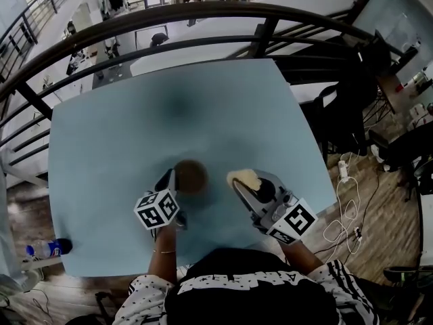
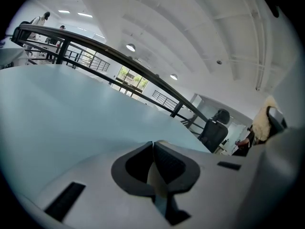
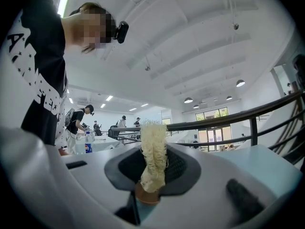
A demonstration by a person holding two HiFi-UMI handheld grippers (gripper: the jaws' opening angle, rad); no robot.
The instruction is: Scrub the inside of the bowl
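Pale blue counter [image 1: 101,147] fills the head view, with a dark curved railing [image 1: 203,12] past its far edge and wood floor to either side. Only that view shows the brown bowl [image 1: 191,177], which stands upright on the near part of the counter between my two tongs. My left tongs [image 1: 169,180] meet its left rim. My right tongs [image 1: 238,183] lie just right of it and apart from it, with a pale yellow scrubber [image 1: 247,177] at their tip.

The left gripper view shows no bowl, only my pads pressed together on a thin tan sliver low between them, which looks to be that rim. At its right edge the scrubber appears again.

The right gripper view shows what the head view cannot. The stringy scrubber stands upright, pinched between the pads, with a brown base below it, and there are people at far tables.

I count one bowl, one scrubber, two tongs, and one bottle [image 1: 47,248] on the floor at the left.
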